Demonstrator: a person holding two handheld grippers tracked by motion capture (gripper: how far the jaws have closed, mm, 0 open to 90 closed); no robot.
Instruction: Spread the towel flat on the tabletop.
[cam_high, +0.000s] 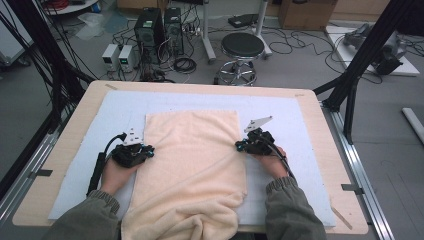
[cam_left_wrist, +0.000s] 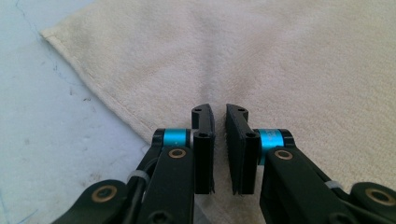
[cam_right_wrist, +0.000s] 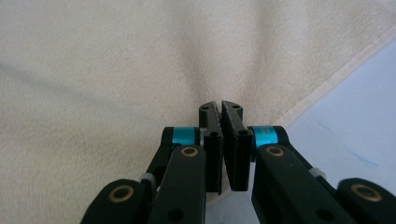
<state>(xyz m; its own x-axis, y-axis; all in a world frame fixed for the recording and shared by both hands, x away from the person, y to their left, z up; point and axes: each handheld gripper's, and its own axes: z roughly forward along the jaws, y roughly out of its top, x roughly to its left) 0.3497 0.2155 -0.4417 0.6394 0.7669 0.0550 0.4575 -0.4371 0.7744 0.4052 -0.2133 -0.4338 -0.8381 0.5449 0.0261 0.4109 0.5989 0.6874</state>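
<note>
On one white mat (cam_high: 75, 165), one cream towel (cam_high: 192, 150), two grippers pinching its edges

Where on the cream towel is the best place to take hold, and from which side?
The towel lies flat, so pinch its hemmed side edges, coming in from outside, left gripper and right gripper each at its own side.

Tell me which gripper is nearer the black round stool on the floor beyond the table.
Right. The right gripper grips the cream towel's right edge, below the black round stool; the left gripper grips the towel's left edge, farther away.
</note>
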